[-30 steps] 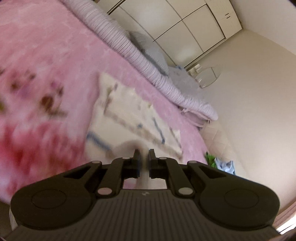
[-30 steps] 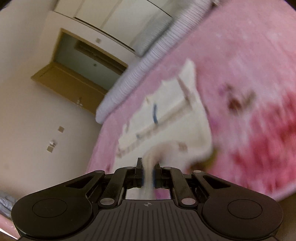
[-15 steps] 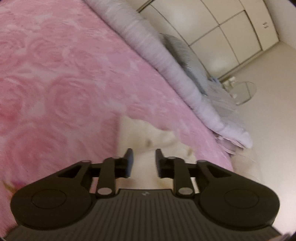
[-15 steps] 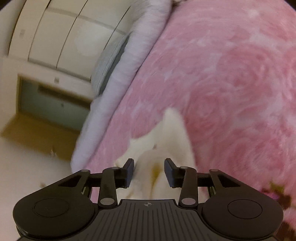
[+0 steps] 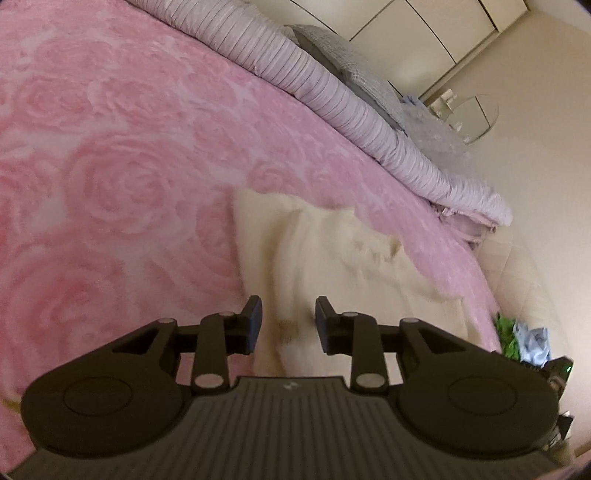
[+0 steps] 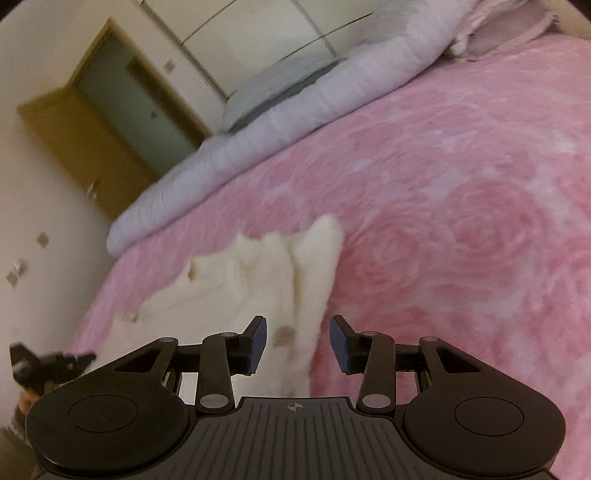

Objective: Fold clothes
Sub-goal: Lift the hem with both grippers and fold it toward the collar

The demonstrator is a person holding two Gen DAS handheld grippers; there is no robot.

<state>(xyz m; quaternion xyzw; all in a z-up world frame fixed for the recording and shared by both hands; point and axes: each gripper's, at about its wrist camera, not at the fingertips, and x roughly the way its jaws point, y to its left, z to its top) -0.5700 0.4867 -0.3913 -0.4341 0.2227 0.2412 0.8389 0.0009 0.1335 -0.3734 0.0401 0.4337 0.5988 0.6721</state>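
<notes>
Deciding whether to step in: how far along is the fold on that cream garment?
Done: the cream garment lies doubled over on the pink rose blanket. In hand: nothing; the left gripper, jaws opening, and the open right gripper pinch no cloth. Left: edges look uneven, so probably another fold or smoothing.

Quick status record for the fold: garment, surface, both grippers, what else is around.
garment: cream cloth, lying rumpled on the bed, small tan marks on it
surface: pink rose-pattern blanket
left gripper: jaws opening, over the cloth, pads not pressing it
right gripper: open, cloth edge between the jaws, not pinched
far edge: rolled lilac duvet, grey pillow
background: wardrobe doors, doorway
</notes>
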